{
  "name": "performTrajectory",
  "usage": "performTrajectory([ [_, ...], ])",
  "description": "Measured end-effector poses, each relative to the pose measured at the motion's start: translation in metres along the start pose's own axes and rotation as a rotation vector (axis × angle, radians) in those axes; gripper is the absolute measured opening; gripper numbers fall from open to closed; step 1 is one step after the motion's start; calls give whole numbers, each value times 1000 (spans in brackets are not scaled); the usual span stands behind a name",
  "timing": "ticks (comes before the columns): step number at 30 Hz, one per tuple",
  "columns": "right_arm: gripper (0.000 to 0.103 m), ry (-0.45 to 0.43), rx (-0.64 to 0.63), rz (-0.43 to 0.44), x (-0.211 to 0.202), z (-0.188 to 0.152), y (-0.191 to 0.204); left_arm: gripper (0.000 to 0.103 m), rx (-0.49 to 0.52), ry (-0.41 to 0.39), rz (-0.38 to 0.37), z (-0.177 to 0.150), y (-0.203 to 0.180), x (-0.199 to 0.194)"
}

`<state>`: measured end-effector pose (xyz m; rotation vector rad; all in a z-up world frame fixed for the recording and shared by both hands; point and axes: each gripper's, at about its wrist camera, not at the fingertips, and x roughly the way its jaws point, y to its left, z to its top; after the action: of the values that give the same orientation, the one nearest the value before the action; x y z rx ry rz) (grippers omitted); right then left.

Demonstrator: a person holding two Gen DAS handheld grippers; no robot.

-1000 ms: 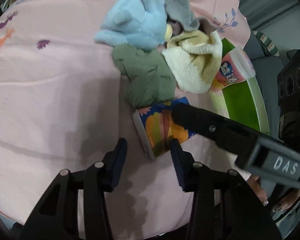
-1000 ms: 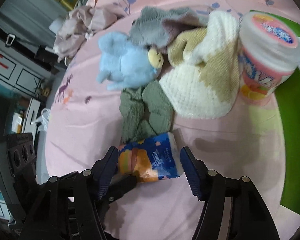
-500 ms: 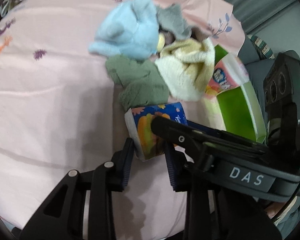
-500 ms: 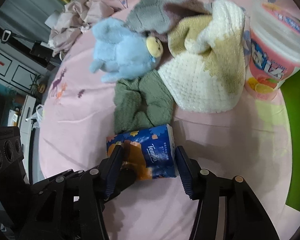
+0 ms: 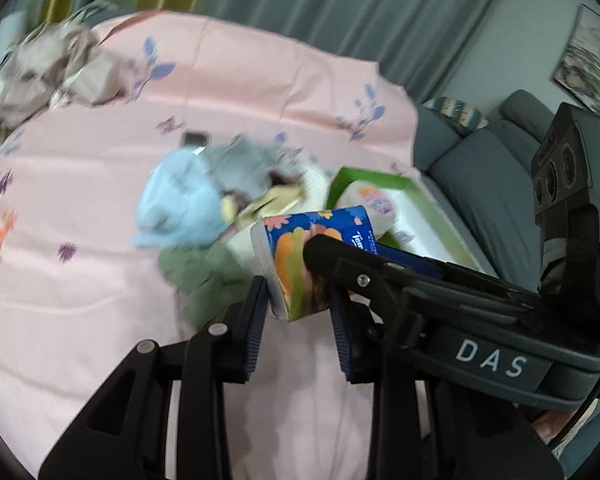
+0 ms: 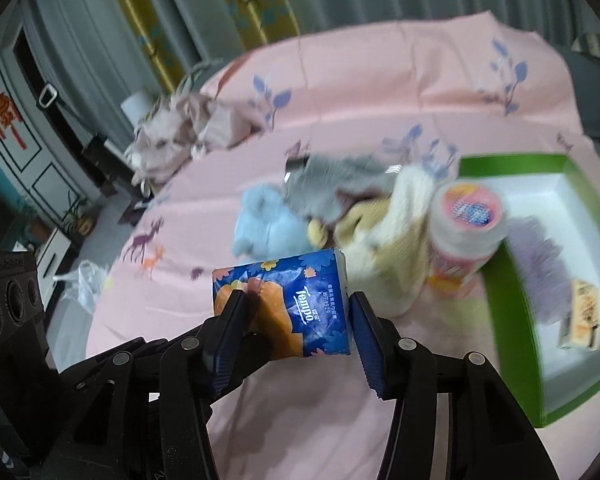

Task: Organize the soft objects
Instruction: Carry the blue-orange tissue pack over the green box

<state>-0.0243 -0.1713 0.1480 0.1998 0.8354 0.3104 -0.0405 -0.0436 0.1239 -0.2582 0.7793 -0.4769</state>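
both the left gripper point(image 5: 298, 300) and right gripper point(image 6: 296, 320) pinched the soft blue floral tissue pack point(image 6: 288, 304), which could slip or tear if they diverged before the green-walled white tray point(image 6: 512, 292) at three o'clock.

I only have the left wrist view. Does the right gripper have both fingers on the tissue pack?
Observer: Yes. The right gripper clamps the Tempo tissue pack from both sides.
Operator: Anything in the green tray?
Observer: A small orange carton lies on the white floor of the green tray.
Operator: And the pink-lidded jar?
Observer: The pink-lidded jar stands outside the tray, against its wall.
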Motion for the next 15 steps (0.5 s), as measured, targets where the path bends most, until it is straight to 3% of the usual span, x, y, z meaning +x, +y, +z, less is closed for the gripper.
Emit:
performTrajectory([
  [8, 54, -142, 67, -75, -46, 9, -39, 30, 131, -37, -74, 23, -55, 14],
  [15, 54, -179, 172, -125, -66, 6, -94, 30, 201, 29, -134, 27, -102, 48],
])
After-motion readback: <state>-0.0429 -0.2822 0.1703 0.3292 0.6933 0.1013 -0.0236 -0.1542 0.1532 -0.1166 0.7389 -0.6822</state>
